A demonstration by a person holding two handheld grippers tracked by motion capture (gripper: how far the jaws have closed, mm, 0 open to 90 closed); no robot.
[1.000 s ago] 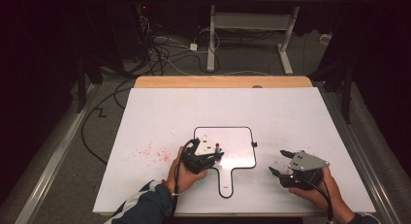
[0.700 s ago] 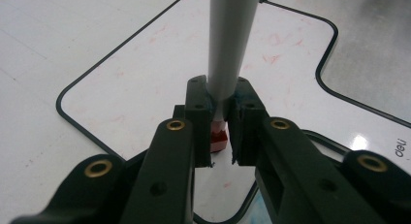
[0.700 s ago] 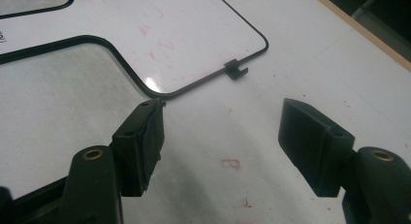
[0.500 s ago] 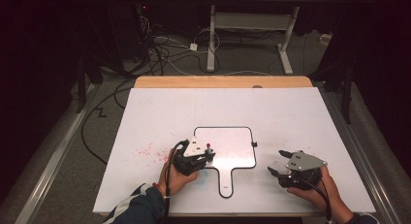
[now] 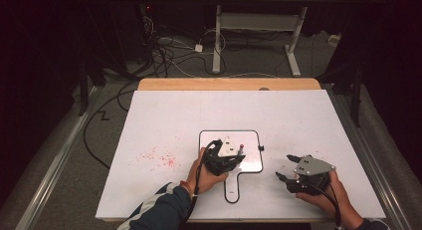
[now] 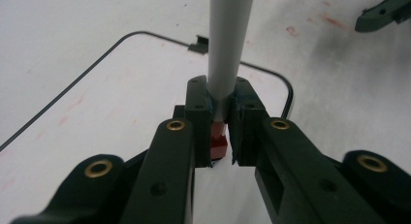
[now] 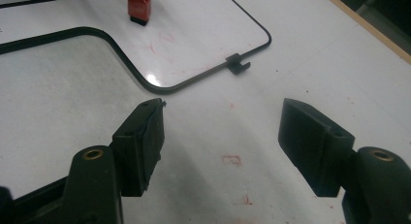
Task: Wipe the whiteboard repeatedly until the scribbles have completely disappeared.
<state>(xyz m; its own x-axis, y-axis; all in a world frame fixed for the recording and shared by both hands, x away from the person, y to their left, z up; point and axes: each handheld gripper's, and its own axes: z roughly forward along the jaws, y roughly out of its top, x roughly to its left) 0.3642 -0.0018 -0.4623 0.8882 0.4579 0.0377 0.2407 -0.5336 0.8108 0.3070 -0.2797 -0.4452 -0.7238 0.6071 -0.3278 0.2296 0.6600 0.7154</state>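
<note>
A small whiteboard [image 5: 249, 140] with a black rim and a handle lies on the white table [image 5: 298, 115]. My left gripper [image 5: 238, 159] hovers over its lower left part, shut on a grey marker [image 5: 240, 150] with a red end. In the left gripper view the grey barrel [image 6: 228, 44] rises from between the pads, above the left gripper [image 6: 220, 95], and the red end sits low between the jaws over the board [image 6: 121, 83]. My right gripper [image 5: 284, 167] rests on the table right of the handle, open and empty. The right gripper view has the right gripper [image 7: 223, 122] short of the board [image 7: 194, 35] and the marker's red end [image 7: 139, 8].
Red smudges [image 5: 159, 158] mark the table left of the board. A small black clip [image 5: 261, 148] sticks out of the board's right rim. The table's wooden far edge [image 5: 229, 84] borders a floor with cables and a desk frame.
My left gripper has moved right with the marker, from the board's left rim to over its surface. The right gripper has kept still.
</note>
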